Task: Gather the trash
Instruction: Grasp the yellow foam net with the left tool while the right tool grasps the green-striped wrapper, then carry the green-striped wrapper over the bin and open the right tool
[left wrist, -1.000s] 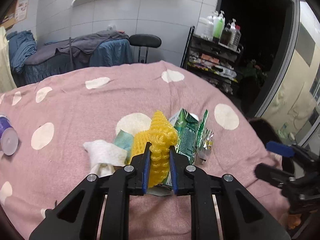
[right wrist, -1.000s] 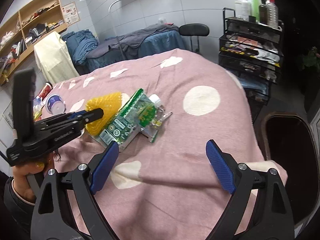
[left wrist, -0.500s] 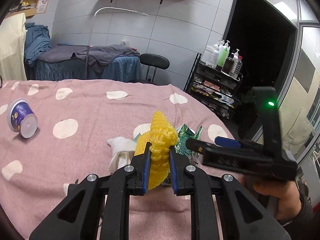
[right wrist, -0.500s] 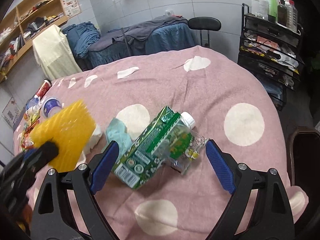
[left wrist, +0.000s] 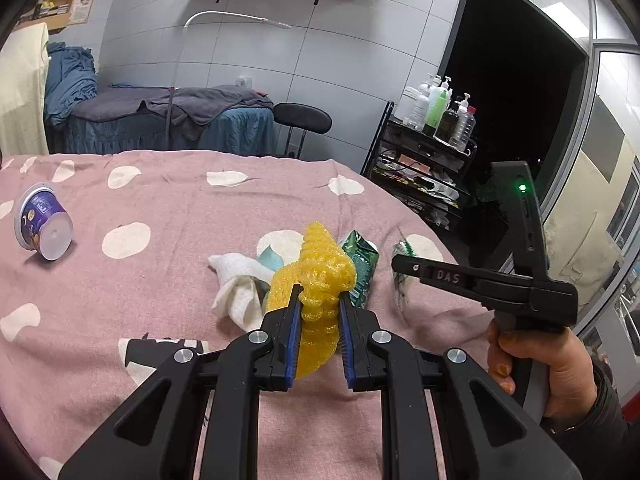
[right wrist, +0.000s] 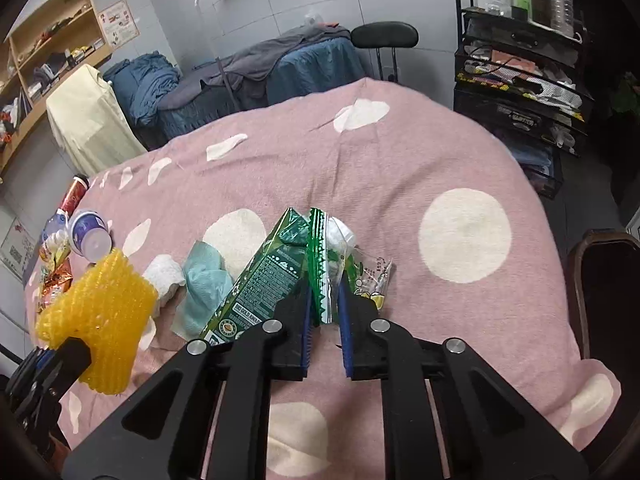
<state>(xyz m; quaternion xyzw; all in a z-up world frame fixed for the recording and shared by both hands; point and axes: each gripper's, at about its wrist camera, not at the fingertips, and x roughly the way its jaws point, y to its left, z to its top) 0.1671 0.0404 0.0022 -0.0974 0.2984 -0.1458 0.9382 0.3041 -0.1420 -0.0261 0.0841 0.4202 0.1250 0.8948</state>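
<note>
Your right gripper has just closed on the green wrapper's thin edge; a quick lift could slip it. Left gripper pinches the yellow foam net.

Both grippers share one build: matte black plastic frames with triangular cut-outs in the arms, round silver screws at the pivots, blue ribbed pads lining the inner finger faces. Left gripper, right gripper. Seen side-on from the left wrist, the right unit has a black pistol-style handle, raised letters "DAS" on its long finger, and an upright black housing with a lit green LED. The hand gripping it wears a dark sleeve.
</note>
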